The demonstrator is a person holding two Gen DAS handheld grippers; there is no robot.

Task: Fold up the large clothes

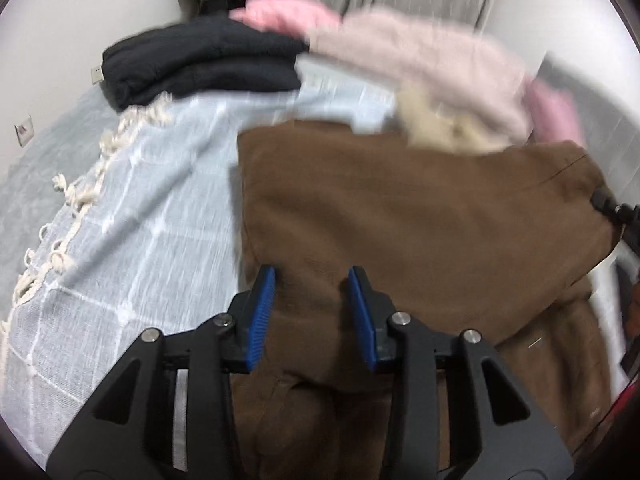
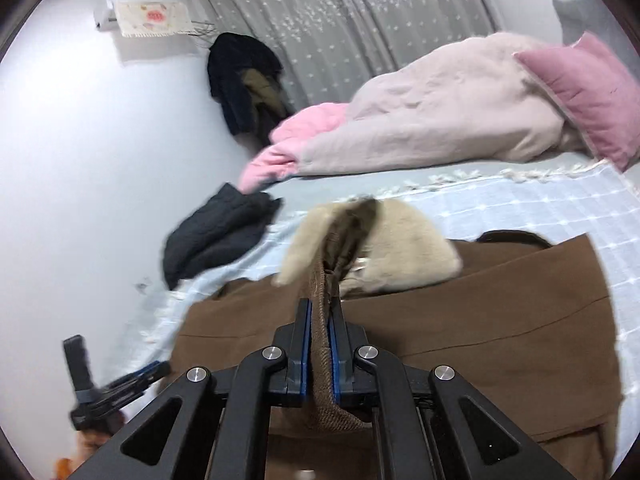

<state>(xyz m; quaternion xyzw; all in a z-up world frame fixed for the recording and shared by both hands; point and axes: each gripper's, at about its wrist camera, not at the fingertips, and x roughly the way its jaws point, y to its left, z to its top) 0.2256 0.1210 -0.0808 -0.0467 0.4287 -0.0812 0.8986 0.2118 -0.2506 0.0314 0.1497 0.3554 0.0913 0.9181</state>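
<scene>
- Brown coat (image 2: 460, 340) lies spread on the bed, on top of a pale blue checked blanket (image 1: 140, 208) with cream tassels along its edge; the same coat fills the lower middle of the left wrist view (image 1: 400, 220).
- Its cream fur collar (image 2: 404, 248) sits at the far end of the coat, partly lifted and blurred.
- Right gripper (image 2: 320, 316) is clamped on a raised fold of the coat's brown fabric, which runs up between the two blue pads and down over the front of the gripper body.
- Left gripper (image 1: 312, 280) hovers above the coat with its blue pads spread apart; nothing is between them, and brown fabric shows through the gap.
- In the right wrist view the left gripper (image 2: 132, 376) shows at the lower left, just off the coat's edge, blurred.
- A dark folded garment (image 1: 200, 60) rests on the bed beyond the blanket, near the wall.
- A heaped pale pink quilt (image 2: 440, 112) lies at the far side of the bed, with a brighter pink cover (image 2: 296, 136) beside it and a pink pillow (image 2: 584, 92) leaning against it.
- Dark clothes (image 2: 240, 76) hang in the corner by a grey curtain (image 2: 360, 20).
</scene>
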